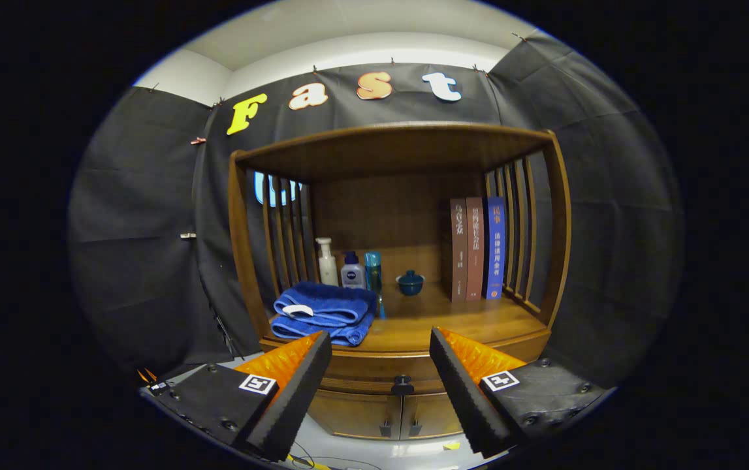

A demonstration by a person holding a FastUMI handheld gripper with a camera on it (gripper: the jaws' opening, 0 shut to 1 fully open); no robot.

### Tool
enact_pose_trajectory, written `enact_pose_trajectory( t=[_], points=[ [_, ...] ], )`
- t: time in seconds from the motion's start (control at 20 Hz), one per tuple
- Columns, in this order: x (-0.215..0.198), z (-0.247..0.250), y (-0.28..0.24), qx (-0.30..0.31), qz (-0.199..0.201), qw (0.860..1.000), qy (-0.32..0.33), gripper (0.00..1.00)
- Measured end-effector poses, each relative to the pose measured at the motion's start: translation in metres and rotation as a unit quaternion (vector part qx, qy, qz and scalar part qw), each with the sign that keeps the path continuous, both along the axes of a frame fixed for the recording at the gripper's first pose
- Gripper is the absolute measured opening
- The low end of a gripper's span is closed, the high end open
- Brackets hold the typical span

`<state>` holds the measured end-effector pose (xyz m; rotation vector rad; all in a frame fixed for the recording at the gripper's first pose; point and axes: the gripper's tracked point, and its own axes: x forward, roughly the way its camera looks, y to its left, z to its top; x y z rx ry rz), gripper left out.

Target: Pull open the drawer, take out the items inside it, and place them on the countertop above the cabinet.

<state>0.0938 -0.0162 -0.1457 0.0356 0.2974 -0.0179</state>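
The scene is dimly and softly lit from above, the pale ceiling strip [374, 49] being the brightest area, while the cabinet [400, 261] is picked out in warm mid-tones and its underside of the top shelf is left in shadow. Strong fisheye bending is seen in the cabinet's side posts and top, and the dark cloth either side of it is swallowed in near-black. Sharp focus is held on the books [477, 248] and towels [325, 312] inside the cabinet, and the spread-apart fingers [292, 391] of the gripper [381, 391] below it are rendered slightly soft, with faint glare on the floor [361, 447] beneath.
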Motion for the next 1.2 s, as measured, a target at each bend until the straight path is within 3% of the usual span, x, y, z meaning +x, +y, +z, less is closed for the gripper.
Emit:
enact_pose_trajectory(
  t=[0.55, 0.85, 1.05, 1.2],
  points=[
    [0.045, -0.136, -0.031, -0.001, -0.027, 0.993, 0.112, 0.99],
    [0.060, -0.190, -0.043, 0.007, -0.046, 0.986, 0.162, 0.94],
    [0.067, -0.212, -0.044, 0.007, -0.050, 0.982, 0.182, 0.84],
    [0.066, -0.220, -0.043, 0.004, -0.050, 0.979, 0.199, 0.71]
  ],
)
